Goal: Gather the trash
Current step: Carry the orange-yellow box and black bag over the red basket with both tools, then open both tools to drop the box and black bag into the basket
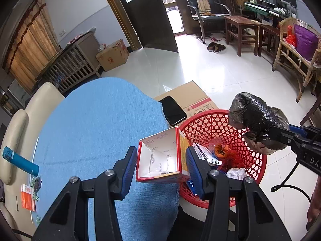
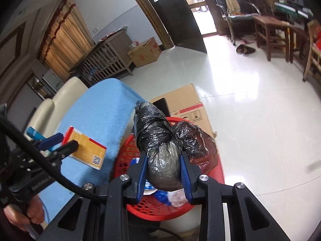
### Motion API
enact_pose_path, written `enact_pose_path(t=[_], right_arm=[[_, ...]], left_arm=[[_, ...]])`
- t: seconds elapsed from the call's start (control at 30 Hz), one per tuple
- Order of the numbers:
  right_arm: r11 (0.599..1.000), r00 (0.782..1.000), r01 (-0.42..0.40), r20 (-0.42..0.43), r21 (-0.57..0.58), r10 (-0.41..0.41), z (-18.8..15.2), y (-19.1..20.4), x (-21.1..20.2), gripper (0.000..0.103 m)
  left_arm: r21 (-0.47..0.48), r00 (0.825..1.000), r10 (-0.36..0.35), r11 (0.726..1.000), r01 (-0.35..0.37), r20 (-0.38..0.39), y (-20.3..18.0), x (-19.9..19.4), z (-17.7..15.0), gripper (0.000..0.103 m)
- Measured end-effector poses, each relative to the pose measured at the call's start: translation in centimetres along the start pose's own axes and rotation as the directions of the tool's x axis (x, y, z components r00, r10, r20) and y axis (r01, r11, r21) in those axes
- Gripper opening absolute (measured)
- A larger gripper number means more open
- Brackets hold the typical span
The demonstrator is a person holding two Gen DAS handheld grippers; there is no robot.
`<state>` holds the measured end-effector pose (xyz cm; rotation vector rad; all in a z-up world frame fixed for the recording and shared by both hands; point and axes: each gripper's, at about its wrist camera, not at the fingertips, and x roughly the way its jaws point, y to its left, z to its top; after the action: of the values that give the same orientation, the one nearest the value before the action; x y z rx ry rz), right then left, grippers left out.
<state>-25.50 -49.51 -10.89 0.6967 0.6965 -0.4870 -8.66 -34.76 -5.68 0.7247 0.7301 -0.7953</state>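
Grips an open red-and-white carton (image 1: 156, 160) by its two side walls between the left fingers (image 1: 161, 149), mouth facing back toward the camera, at the bench (image 1: 90, 120) edge and just left of the red basket (image 1: 212, 124). Clamps a knotted black bag (image 2: 158, 132) between the right fingers (image 2: 163, 156), closed hard on its lower bulge, directly above the basket.

To finish the step well: carry the carton right of where the left fingers are now until it clears the basket rim, tip its mouth down, then spread the fingers fully (thin card walls probably buckle, so avoid squeezing harder). Lower the bag before letting go, since its loose upper part hangs beyond the right fingertips toward the far rim and could flop outside. Drop one at a time to keep both pairs of fingers from meeting over the basket.

Beyond the left fingertips: a phone (image 1: 174, 110) on a cardboard box (image 1: 192, 94), not trash, so leave it. Far left of the left fingers: a blue tube (image 1: 20, 160) and a small orange pack (image 1: 28, 196). Mind the black cable (image 1: 289, 180) trailing under the right tool.
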Motion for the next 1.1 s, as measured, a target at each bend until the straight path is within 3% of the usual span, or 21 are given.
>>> enact_pose_path(t=[0.33,0.77,1.1], right_arm=[[0.995,0.998,0.055,0.011,-0.088,-0.054,-0.5,1.3,0.2,0.033],[0.992,0.995,0.096,-0.002,-0.078,-0.096,-0.7,1.2,1.2,0.033],[0.993,0.994,0.102,-0.027,-0.064,-0.104,-1.1,0.9,2.1,0.033]], left_arm=[[-0.013,1.000,-0.006,1.000,0.006,-0.027,-0.9,1.5,0.3,0.052],[-0.052,0.999,0.005,0.999,-0.008,-0.052,-2.0,2.7,0.5,0.052],[-0.071,0.994,-0.040,0.997,0.033,-0.097,-2.8,4.3,0.2,0.053]])
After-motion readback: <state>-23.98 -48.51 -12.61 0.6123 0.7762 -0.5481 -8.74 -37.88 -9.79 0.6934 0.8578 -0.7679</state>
